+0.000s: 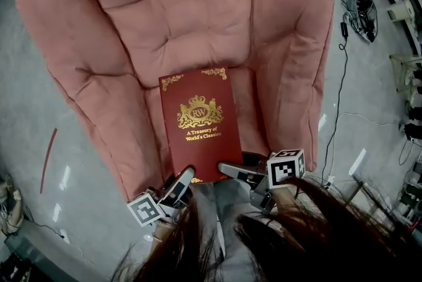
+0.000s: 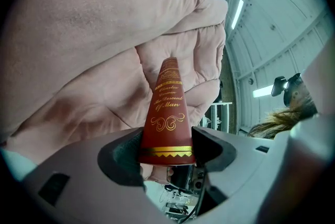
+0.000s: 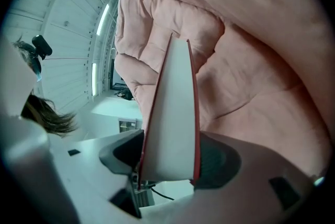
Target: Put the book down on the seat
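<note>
Left gripper (image 1: 186,173) and right gripper (image 1: 228,169) each pinch a near corner of the book (image 1: 198,122). Two grips probably hold it level for the seat (image 1: 247,109).

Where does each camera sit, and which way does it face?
Head view: on the person's head, facing steeply down at the book and pink armchair; shows left gripper, right gripper, hair.
Left gripper view: on the left gripper, facing along its jaws, shut on the book's spine; hair at right.
Right gripper view: on the right gripper, facing along its jaws, shut on the book's page edge; hair at left.
Shared: all three show book and armchair.
</note>
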A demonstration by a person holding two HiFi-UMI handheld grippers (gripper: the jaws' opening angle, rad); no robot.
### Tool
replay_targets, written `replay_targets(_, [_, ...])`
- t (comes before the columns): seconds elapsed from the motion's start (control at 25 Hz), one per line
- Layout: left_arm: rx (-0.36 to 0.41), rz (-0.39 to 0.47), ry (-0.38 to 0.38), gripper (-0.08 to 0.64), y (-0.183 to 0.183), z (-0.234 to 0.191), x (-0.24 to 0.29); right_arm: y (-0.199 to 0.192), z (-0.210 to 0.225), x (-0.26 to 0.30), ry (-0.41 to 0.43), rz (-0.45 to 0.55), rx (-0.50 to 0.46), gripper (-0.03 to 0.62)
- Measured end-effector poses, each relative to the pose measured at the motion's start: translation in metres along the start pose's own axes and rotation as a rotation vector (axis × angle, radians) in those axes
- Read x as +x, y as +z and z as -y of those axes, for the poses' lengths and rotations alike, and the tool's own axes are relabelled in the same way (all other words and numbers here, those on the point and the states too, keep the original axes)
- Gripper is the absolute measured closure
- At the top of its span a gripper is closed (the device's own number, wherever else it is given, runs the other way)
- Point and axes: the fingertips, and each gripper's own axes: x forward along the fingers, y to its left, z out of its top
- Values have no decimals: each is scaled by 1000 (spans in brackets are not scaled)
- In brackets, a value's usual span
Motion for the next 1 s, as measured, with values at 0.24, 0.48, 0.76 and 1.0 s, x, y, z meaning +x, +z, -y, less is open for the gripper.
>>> replay_targets(0.24, [-29,9,32,290,1,-12,7,3,14,5,0,-7,32,299])
replay_targets(0.48, [-59,15,61,288,1,-26,7,2,24,11,-11,-22,53,299])
replay_targets(0.76, [-79,16,90,284,-6,-35,16,1,39,8,-11,-28,84,298])
replay_targets(1.0, [-96,16,129,278,-9,-43,16,-1,44,10,-18,-26,127,296])
